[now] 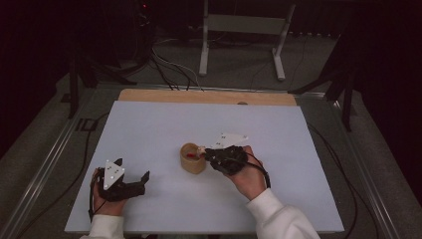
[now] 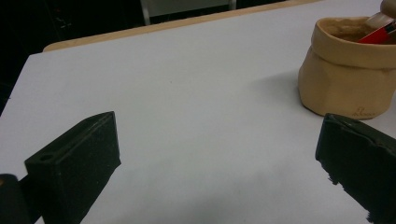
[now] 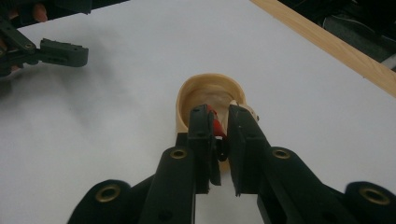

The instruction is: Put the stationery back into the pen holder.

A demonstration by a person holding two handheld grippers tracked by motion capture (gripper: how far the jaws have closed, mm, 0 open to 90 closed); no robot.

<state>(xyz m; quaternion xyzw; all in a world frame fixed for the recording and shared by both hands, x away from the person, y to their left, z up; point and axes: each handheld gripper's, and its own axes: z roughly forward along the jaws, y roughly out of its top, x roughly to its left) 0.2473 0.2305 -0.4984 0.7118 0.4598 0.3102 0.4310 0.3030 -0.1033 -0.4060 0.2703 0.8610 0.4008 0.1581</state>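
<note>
A single slim red tool with a pale tip (image 3: 215, 122) slants into one tan, bag-shaped ceramic cup (image 1: 192, 158), its long axis running from the cup's inside up over the rim. The right gripper (image 3: 219, 122) is clamped on it. The cup stands near the middle of the white worktop (image 1: 149, 129). The left gripper (image 1: 145, 178), jaws apart, rests near the front left corner.

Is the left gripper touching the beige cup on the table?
Apart. In the high view, bare white table lies between the left gripper and the beige cup. The left gripper view also shows its jaws wide apart with the cup beyond them.
</note>
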